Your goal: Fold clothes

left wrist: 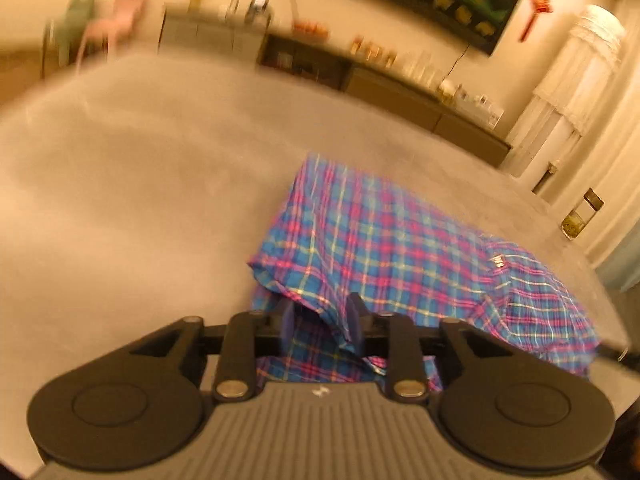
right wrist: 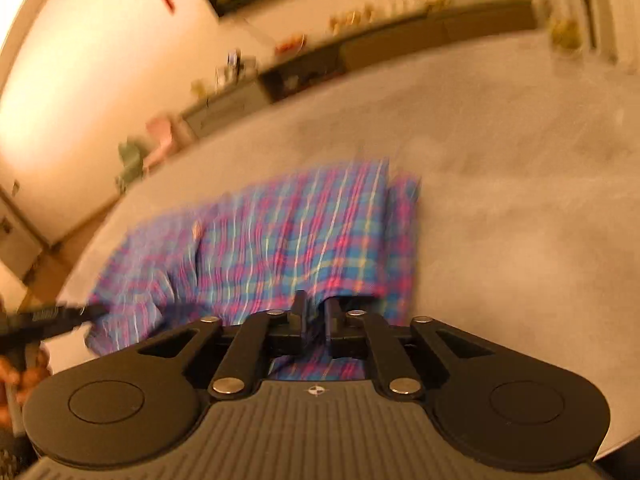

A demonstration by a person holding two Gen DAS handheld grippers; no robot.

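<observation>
A blue, pink and yellow plaid shirt lies folded over on the grey table. My left gripper is at the shirt's near left edge. Its fingers stand apart, and a loose fold of cloth hangs between them against the right pad without being pinched. In the right wrist view the same shirt is blurred. My right gripper is at its near right edge, with a narrow gap between the fingers and cloth lying in that gap. The left gripper's tip shows at the far left, over the shirt.
A glass jar stands near the table's right edge by white curtains. Low cabinets with bottles run along the wall behind. A person's hand shows at the left edge. Bare grey tabletop stretches right of the shirt.
</observation>
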